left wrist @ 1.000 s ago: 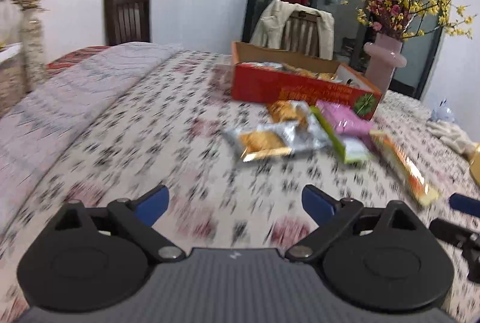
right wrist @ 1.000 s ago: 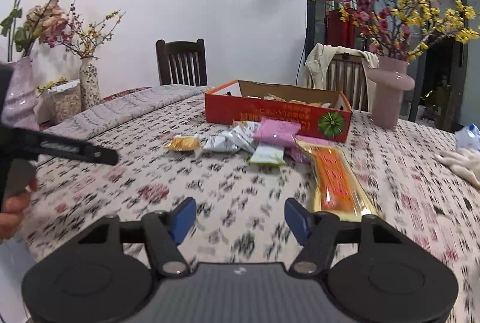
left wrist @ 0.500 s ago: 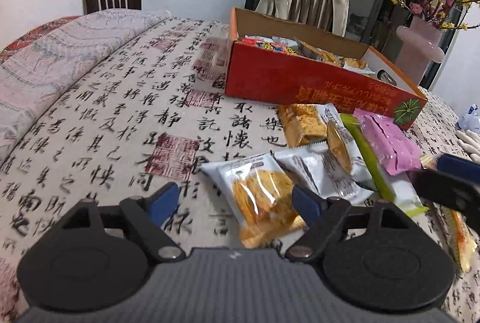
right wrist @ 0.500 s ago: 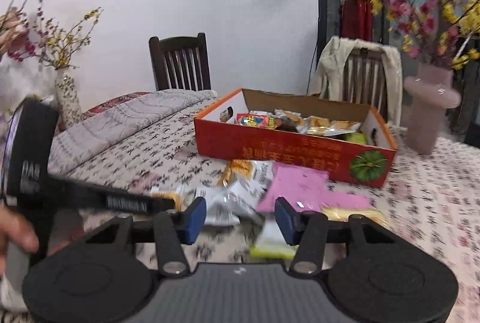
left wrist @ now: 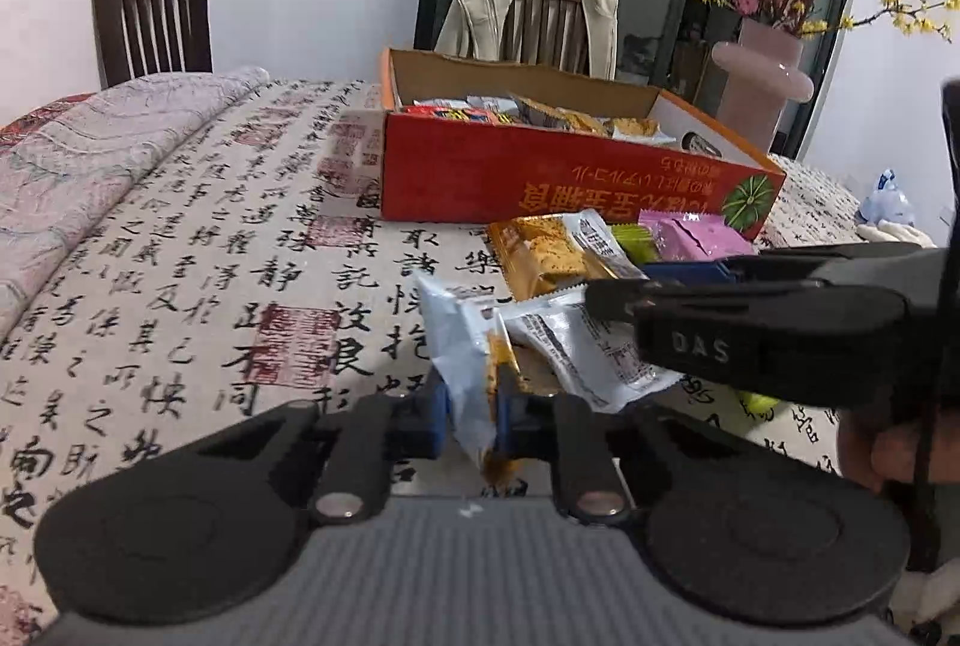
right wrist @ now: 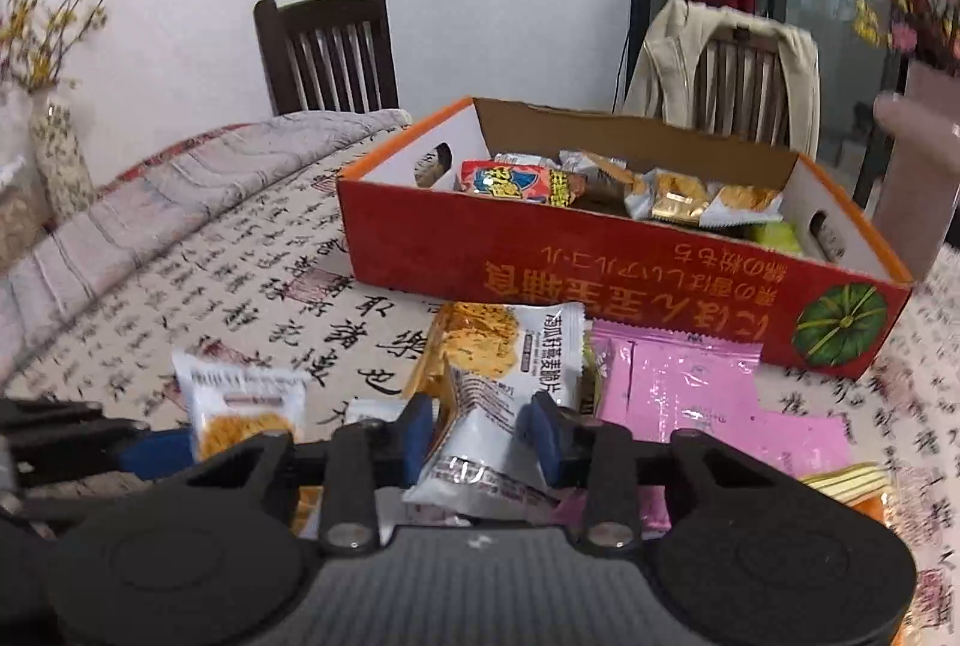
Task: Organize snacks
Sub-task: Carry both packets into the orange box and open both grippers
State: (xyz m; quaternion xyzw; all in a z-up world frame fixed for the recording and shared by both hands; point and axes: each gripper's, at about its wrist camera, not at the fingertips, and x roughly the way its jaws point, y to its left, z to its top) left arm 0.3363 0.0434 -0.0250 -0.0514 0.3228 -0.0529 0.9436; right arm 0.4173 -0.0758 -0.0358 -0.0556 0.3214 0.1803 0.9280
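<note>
My left gripper (left wrist: 471,415) is shut on the edge of a silver and orange cracker packet (left wrist: 462,346), which stands on edge between the blue pads. My right gripper (right wrist: 477,433) has its pads against both sides of a silver cracker packet (right wrist: 489,442); that same packet (left wrist: 591,352) lies just right of the left gripper. An open red cardboard box (right wrist: 600,274) holding several snacks stands behind the pile. An orange cracker packet (left wrist: 543,250), a pink packet (right wrist: 672,382) and a green packet (left wrist: 633,235) lie in front of the box.
The table has a calligraphy-print cloth (left wrist: 210,256). A pink vase (left wrist: 759,82) with flowers stands right of the box. Two chairs (right wrist: 327,52) stand behind the table, one draped with a beige jacket (right wrist: 726,64). A patterned vase (right wrist: 57,160) stands far left.
Both grippers moved forward into the snack pile and closed: the left onto the silver and orange packet, the right around the silver packet. The left packet now stands on edge.
</note>
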